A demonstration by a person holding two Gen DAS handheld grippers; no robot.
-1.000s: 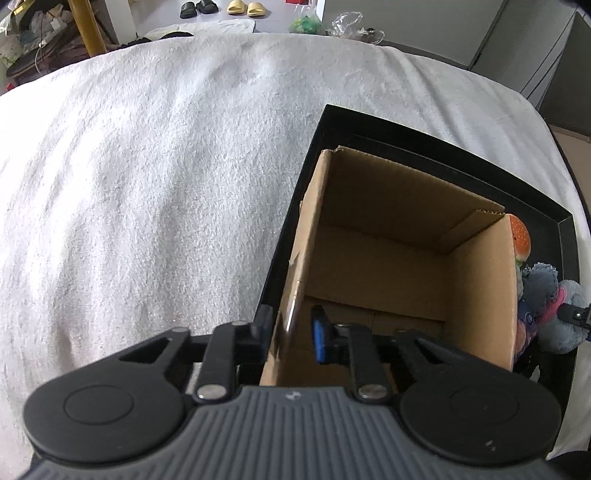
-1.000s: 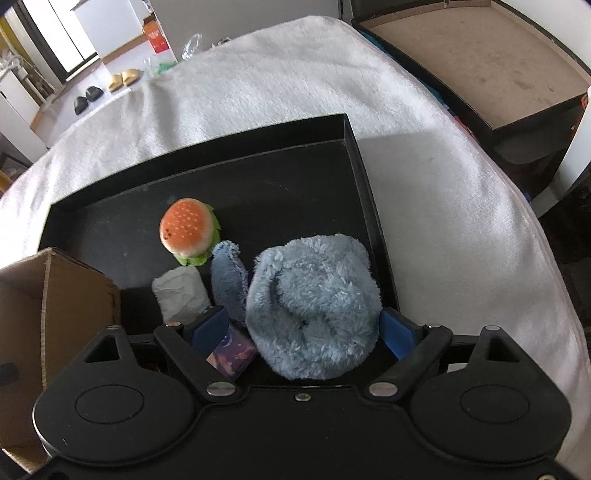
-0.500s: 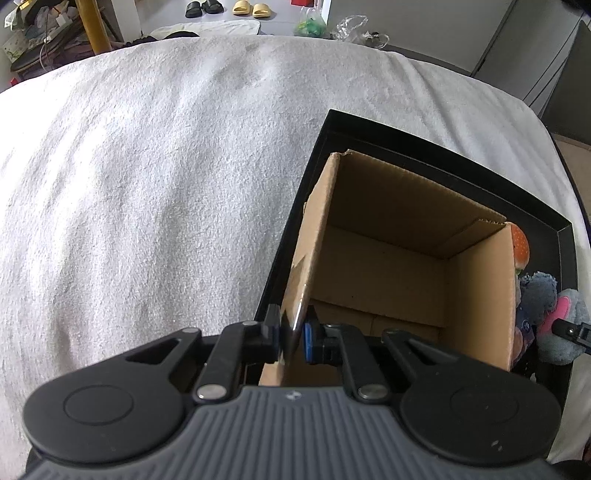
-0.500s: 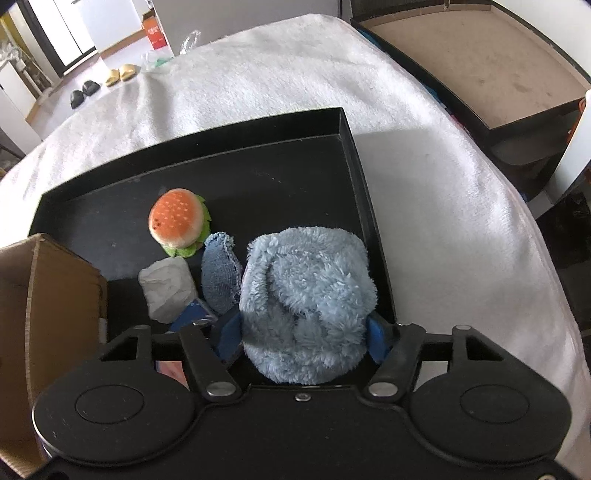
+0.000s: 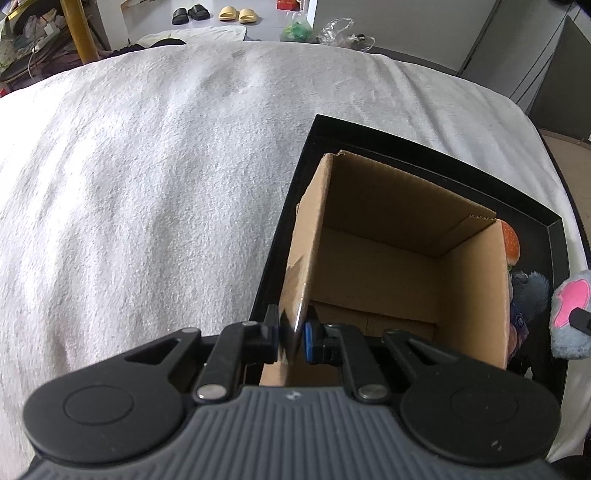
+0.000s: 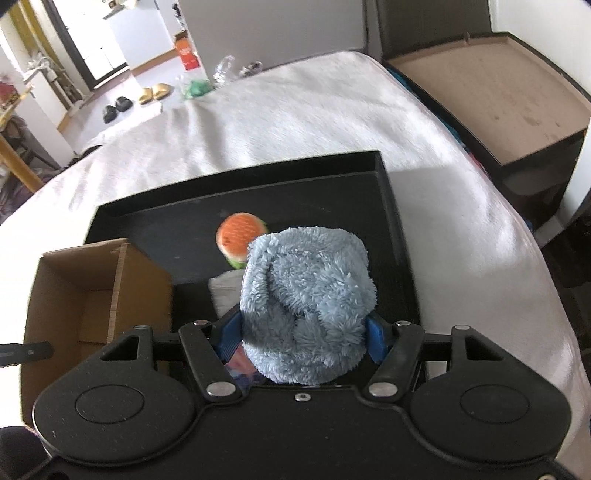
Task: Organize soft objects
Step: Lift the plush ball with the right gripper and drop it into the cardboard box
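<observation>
Now my left gripper (image 5: 291,334) pinches the cardboard box (image 5: 388,266) wall; beside the box, my right gripper (image 6: 304,338) clamps the blue plush (image 6: 306,302), seemingly lifted.

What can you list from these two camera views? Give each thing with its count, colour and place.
cardboard box: one, brown, open, standing in the tray
tray: one, black, on the blanket
blanket: one, white, under the tray
fluffy plush toy: one, light blue, lifted above the tray
burger plush: one, orange and green, in the tray
grey soft object: one, in the tray, mostly hidden
slippers: two pairs, black and yellow, on the floor
left gripper: jaws clamped on the box wall
right gripper: jaws gripping the plush toy
</observation>
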